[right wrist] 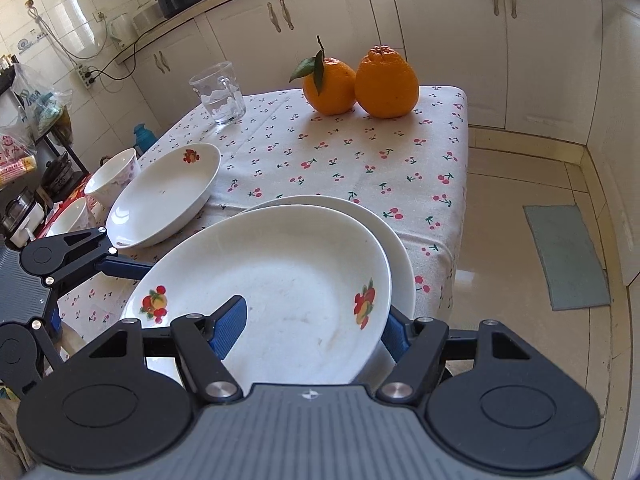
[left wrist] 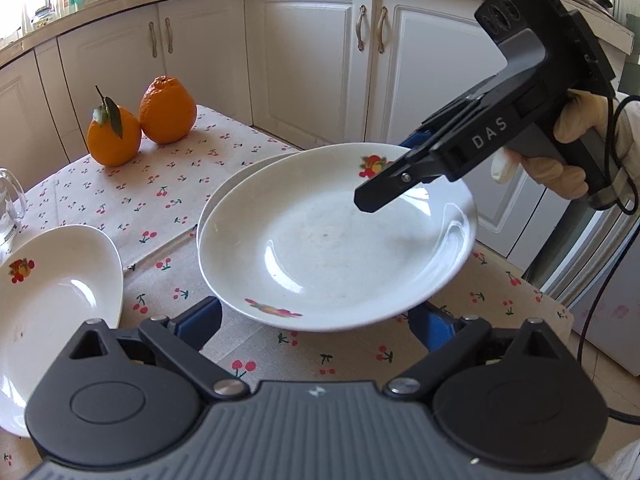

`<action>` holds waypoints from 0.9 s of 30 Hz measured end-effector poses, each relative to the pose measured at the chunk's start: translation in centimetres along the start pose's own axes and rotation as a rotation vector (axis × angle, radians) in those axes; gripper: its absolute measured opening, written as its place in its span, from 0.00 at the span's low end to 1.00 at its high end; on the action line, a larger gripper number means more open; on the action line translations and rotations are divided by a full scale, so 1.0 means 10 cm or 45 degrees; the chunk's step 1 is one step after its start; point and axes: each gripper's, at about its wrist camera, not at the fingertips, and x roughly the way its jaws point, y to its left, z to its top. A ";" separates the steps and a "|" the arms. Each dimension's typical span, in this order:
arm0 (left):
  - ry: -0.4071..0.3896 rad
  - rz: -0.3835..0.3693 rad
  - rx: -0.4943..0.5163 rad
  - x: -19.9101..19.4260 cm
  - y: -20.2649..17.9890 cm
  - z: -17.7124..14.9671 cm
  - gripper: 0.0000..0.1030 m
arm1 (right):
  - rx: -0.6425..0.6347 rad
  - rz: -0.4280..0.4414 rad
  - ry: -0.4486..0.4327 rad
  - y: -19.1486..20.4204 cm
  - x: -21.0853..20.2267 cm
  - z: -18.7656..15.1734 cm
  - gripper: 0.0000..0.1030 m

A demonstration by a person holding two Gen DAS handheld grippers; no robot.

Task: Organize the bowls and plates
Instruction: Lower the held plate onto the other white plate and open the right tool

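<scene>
two plates (right wrist: 280,272) near-stacked, well in front of oranges (right wrist: 360,80); our right gripper (right wrist: 312,328) clamps top plate's rim, not yet released. left gripper (left wrist: 320,320) spread wide, holding nothing. third plate (right wrist: 164,196), bowls (right wrist: 114,178) left to stack.

Two oranges (right wrist: 360,82) touching, glass mug (right wrist: 219,93) well apart, on cherry-print tablecloth (right wrist: 340,160).

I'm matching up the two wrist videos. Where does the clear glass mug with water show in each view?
Left wrist: the clear glass mug is cut off at the left edge, above the white fruit-print plate.
Right wrist: it stands whole at upper left, on the far side of the cherry-print tablecloth.
Shared landmark: the two oranges.
</scene>
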 end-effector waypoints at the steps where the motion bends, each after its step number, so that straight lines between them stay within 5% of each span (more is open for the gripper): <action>1: -0.004 0.003 0.016 0.00 -0.01 0.00 0.96 | 0.001 -0.006 0.001 0.00 -0.01 -0.01 0.73; 27: -0.120 0.047 0.018 -0.28 -0.08 -0.03 0.97 | -0.065 -0.188 0.045 0.29 -0.15 -0.13 0.80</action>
